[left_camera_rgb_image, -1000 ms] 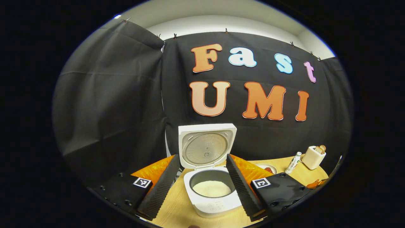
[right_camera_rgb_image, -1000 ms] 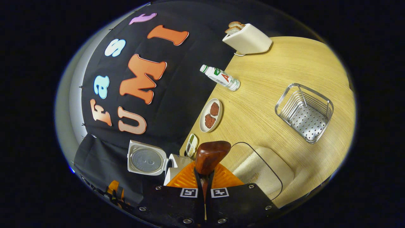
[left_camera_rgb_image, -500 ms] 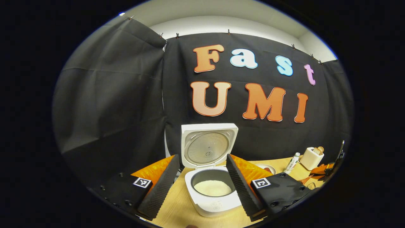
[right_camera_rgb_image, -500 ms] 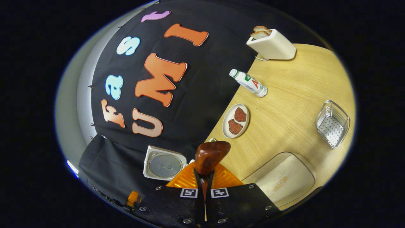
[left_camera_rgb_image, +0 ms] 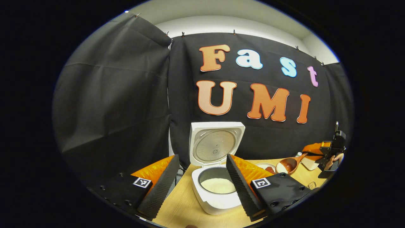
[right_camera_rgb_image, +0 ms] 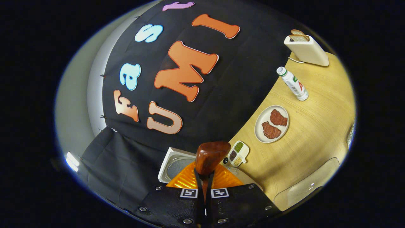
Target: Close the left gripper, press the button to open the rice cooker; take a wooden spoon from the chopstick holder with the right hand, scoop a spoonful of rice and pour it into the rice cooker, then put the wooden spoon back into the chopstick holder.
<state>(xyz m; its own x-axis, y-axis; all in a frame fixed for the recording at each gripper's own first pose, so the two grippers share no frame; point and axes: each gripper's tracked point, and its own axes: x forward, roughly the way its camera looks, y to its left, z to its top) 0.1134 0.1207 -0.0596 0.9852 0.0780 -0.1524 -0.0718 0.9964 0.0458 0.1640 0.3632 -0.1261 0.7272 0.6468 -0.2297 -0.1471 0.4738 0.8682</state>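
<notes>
The cooker (left_camera_rgb_image: 218,183) stands open on the table (left_camera_rgb_image: 180,205), lid (left_camera_rgb_image: 216,144) upright, white rice (left_camera_rgb_image: 218,185) in its pot. The left gripper (left_camera_rgb_image: 202,186) hangs before it, fingers wide apart, holding nothing. To the right, the right gripper (right_camera_rgb_image: 203,186) is clamped on the spoon (left_camera_rgb_image: 288,164), whose bowl carries rice above the table near the plate (right_camera_rgb_image: 272,124). A bottle (right_camera_rgb_image: 292,84) bears a red letter; its other print is too small to read. A toaster (right_camera_rgb_image: 307,47) stands beyond.

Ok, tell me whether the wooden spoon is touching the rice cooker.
Apart. In the left gripper view the wooden spoon hangs off to the side of the rice cooker, with bare table between them.
</notes>
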